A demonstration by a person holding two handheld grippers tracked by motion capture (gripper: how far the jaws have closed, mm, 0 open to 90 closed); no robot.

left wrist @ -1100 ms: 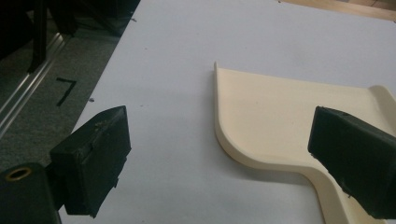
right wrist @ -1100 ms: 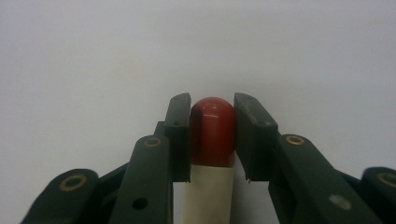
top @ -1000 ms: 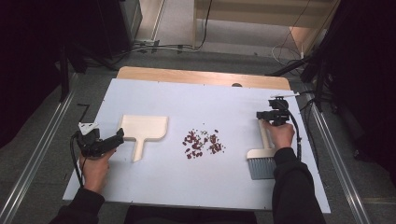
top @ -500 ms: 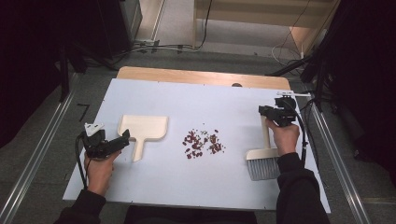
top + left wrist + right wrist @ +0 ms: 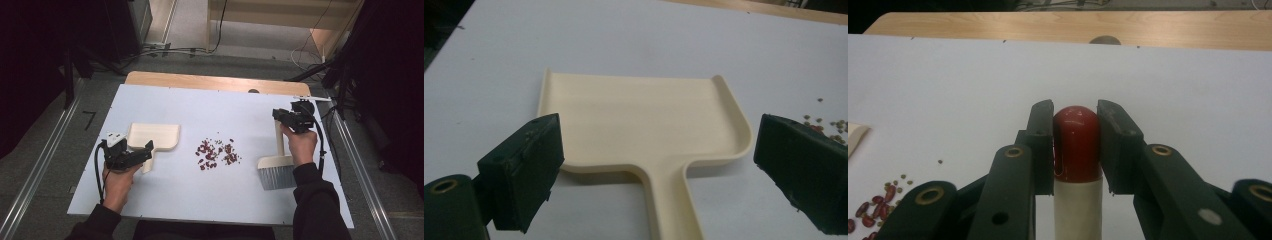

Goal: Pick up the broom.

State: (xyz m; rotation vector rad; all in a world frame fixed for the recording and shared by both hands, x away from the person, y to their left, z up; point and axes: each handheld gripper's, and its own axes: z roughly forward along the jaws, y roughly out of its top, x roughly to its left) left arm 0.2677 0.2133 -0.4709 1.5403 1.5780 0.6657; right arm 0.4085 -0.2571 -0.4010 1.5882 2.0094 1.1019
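Sweeping the scattered beans (image 5: 216, 153) into the dustpan (image 5: 153, 136) is the work in hand, and both tools have to be set before any stroke starts. The right tool (image 5: 1075, 120) is clamped on the red-capped end of the brush (image 5: 276, 170) handle, its pads tight against the cap on both sides; in the high view the bristle head sits low near the surface (image 5: 210, 105), to the right of the beans and apart from them. The left tool (image 5: 651, 165) stands wide open, one jaw on either side of the dustpan's handle without touching it, so the pan lies flat and unheld to the left of the pile. A good next move, I judge, is to close the left tool squarely on that handle, near the pan body, so the pan cannot swivel. Then bring the pan's open lip toward the beans and press it flat on the surface. The brush grip sits far out on the handle, so the head may swing; short, light strokes toward the pan should keep beans from rolling away.
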